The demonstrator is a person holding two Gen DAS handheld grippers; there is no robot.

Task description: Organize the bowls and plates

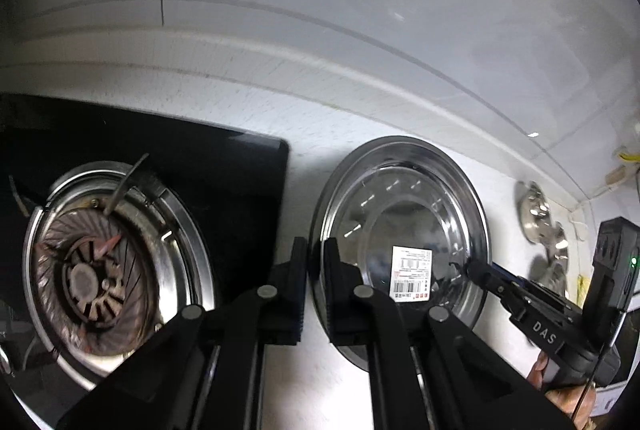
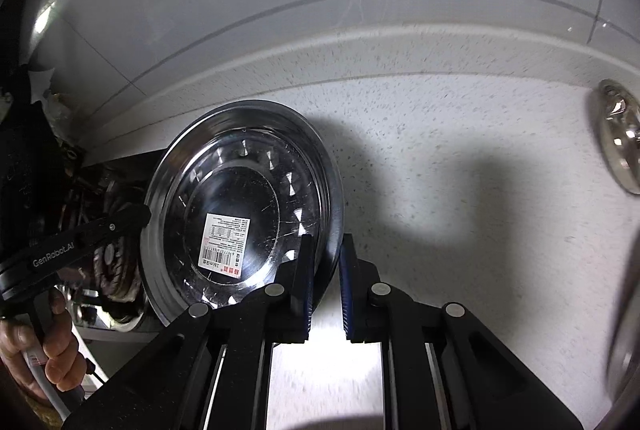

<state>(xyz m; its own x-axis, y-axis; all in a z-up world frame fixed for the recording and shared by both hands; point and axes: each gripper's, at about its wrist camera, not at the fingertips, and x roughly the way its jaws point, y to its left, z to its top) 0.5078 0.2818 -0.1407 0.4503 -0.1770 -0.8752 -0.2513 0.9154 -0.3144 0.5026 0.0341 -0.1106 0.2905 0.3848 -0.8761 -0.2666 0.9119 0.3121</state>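
- The left tongs [image 1: 314, 282] are narrowed around the left rim of a steel plate [image 1: 404, 230]; one pad sits outside the rim and the other inside. Whether they truly pinch it I cannot tell.
- The right tongs [image 2: 325, 284] straddle the plate's right rim [image 2: 332, 198] with a narrow gap. The rim seems to pass between the pads, though firm contact is not clear.
- The plate lies on the speckled white table [image 2: 460, 150], just beside the black gas stove [image 1: 168, 158], with a barcode label [image 1: 412, 272] stuck in its well.
- Another shiny steel dish [image 2: 618, 142] lies well apart, toward the right.
- For a good lift, I judge both tongs should close squarely on opposite rims and rise together, keeping the plate level.
- Polished steel is likely slippery, so an uneven pull could let the rim slide out or swing the plate against the stove.
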